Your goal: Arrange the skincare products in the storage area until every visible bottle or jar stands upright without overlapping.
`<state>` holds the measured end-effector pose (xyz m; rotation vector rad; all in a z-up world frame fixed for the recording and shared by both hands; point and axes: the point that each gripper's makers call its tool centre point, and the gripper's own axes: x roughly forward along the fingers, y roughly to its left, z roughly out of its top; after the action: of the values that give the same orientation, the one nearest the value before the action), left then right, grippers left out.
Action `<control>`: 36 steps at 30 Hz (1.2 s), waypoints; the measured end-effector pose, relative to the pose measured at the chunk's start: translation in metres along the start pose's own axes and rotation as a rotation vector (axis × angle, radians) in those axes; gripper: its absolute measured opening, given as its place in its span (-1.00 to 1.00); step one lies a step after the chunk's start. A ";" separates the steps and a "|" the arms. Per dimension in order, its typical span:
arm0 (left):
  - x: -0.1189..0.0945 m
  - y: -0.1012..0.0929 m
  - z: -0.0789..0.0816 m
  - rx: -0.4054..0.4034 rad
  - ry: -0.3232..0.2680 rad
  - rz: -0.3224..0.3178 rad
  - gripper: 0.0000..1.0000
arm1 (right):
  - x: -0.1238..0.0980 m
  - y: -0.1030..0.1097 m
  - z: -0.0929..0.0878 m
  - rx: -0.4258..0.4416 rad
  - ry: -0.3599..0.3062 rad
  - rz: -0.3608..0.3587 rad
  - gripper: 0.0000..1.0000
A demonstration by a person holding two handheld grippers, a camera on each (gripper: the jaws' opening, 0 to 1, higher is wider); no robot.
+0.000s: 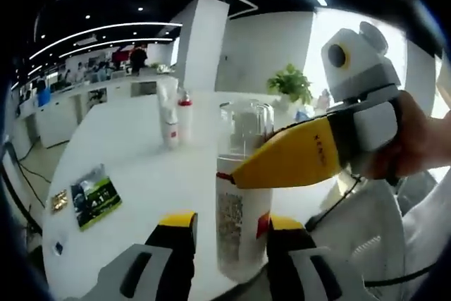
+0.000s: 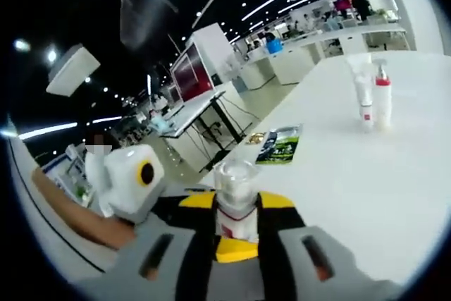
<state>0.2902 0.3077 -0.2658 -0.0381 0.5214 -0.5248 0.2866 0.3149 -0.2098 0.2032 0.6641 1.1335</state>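
The tall bottle [image 1: 243, 209] stands upright on the white table [image 1: 134, 146] at its near edge, between the left gripper [image 1: 229, 241]'s parted jaws, whether touching I cannot tell; the right gripper [image 2: 236, 227] pinches it just under its clear cap [image 2: 235, 174]. It looks light, stiff plastic, smooth, likely slippery, and top-heavy; a grip low on the body seems safer. Three bottles in all; two, a tube [image 1: 168, 114] and a red-capped pump bottle [image 1: 185, 114], stand touching, well apart from it; one green packet [image 1: 95, 195] lies flat.
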 end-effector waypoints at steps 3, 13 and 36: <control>-0.002 0.002 0.004 -0.018 -0.004 -0.001 -0.15 | -0.005 -0.006 0.008 -0.011 -0.032 -0.010 -0.56; -0.021 0.050 -0.004 0.135 0.075 0.102 0.06 | -0.016 -0.036 0.025 0.014 -0.079 -0.044 -0.56; -0.020 0.106 -0.050 0.269 0.284 0.189 0.16 | 0.022 -0.094 0.059 -0.019 -0.052 -0.102 -0.56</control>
<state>0.3009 0.4147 -0.3173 0.3438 0.7191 -0.4135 0.3993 0.3046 -0.2165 0.1802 0.6106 1.0330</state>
